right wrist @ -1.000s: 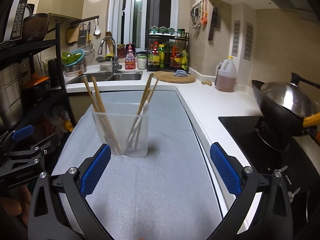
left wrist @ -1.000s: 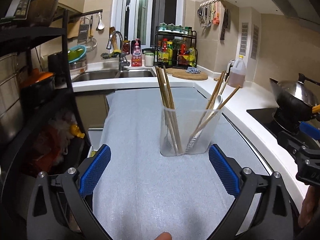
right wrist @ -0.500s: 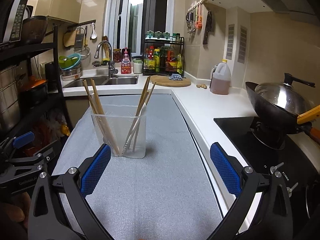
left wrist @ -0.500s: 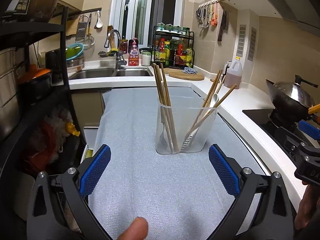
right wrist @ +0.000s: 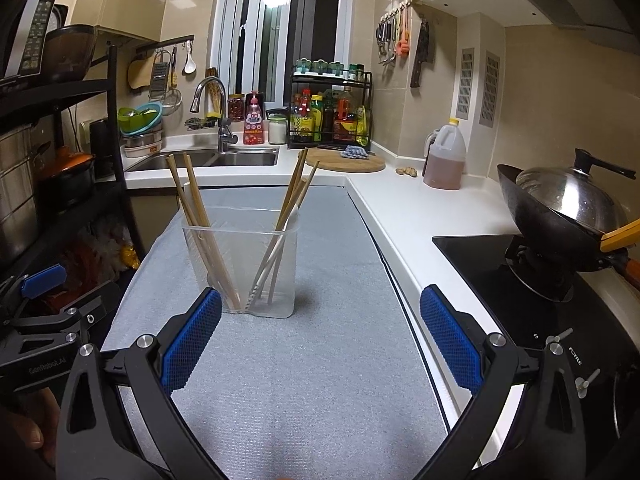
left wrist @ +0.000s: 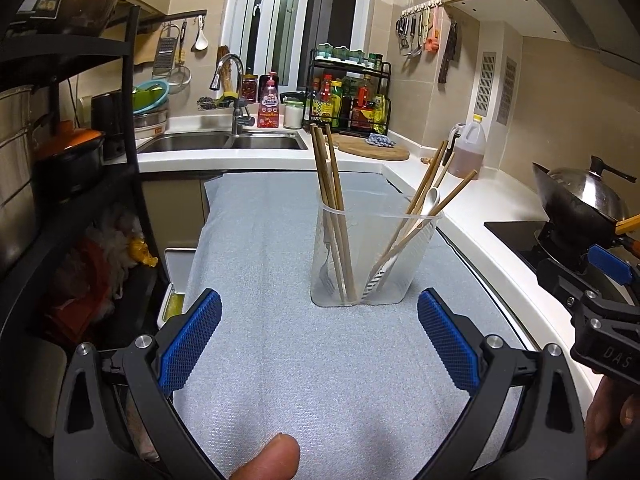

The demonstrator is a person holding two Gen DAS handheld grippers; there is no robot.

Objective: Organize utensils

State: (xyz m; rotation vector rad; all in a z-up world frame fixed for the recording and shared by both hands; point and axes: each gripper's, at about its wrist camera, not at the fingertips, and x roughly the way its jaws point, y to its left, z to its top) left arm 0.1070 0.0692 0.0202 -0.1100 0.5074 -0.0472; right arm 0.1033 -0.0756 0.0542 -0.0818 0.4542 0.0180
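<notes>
A clear plastic utensil holder (left wrist: 376, 256) stands upright on the grey mat (left wrist: 280, 240); it also shows in the right wrist view (right wrist: 244, 264). Wooden chopsticks (left wrist: 332, 200) and a fork (left wrist: 326, 272) lean in its left half. More chopsticks and a white spoon (left wrist: 430, 198) lean in its right half. My left gripper (left wrist: 320, 340) is open and empty, short of the holder. My right gripper (right wrist: 320, 340) is open and empty, near the holder's front right side. Each gripper shows at the edge of the other's view.
A black rack (left wrist: 80, 160) with pots stands at the left. A sink (left wrist: 224, 142) and bottle rack (left wrist: 348, 100) lie behind. A wok (right wrist: 568, 208) sits on the black hob (right wrist: 520, 300) at the right. An oil jug (right wrist: 444, 160) and cutting board (right wrist: 344, 160) stand on the white counter.
Both grippers have drawn back and risen a little, so the holder looks slightly farther and lower. The utensils in the holder have not moved. Both grippers stay open.
</notes>
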